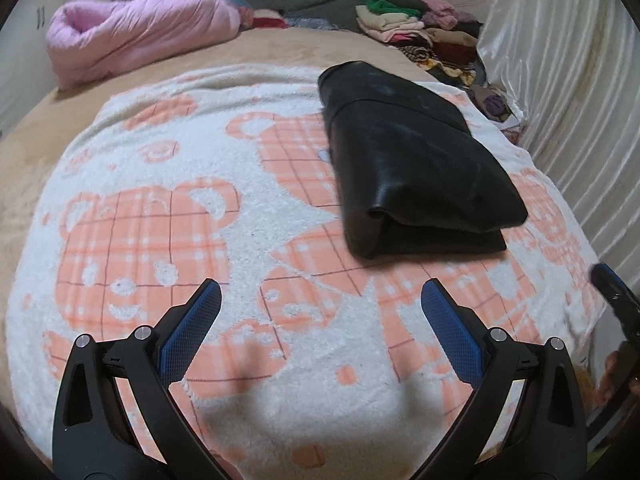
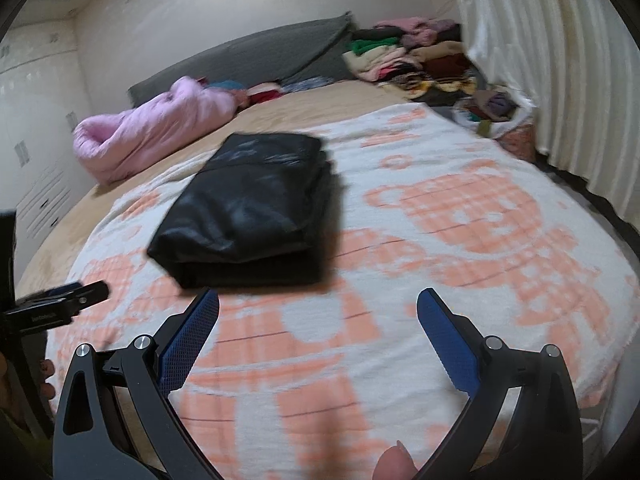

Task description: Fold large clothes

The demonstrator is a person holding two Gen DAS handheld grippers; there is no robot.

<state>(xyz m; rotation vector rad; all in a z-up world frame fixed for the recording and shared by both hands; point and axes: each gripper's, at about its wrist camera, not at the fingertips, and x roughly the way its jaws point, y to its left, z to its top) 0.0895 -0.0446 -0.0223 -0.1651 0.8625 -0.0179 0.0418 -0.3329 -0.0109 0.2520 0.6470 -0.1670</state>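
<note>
Left wrist view: a black folded garment [image 1: 416, 160] lies on a white blanket with orange checked bears [image 1: 168, 208], spread over a bed [image 1: 280, 46]; the left gripper [image 1: 322, 300] hovers above the blanket, short of the garment, its blue-padded jaws wide and holding nothing; a pink quilted bundle [image 1: 140, 32] sits far left, a pile of mixed clothes [image 1: 420, 28] far right beside a pale curtain [image 1: 560, 60]. Right wrist view, blurred: the right gripper [image 2: 318, 306] hangs just before the garment's near edge, jaws wide and empty; a fingertip [image 2: 394, 464] shows at the bottom edge.
</note>
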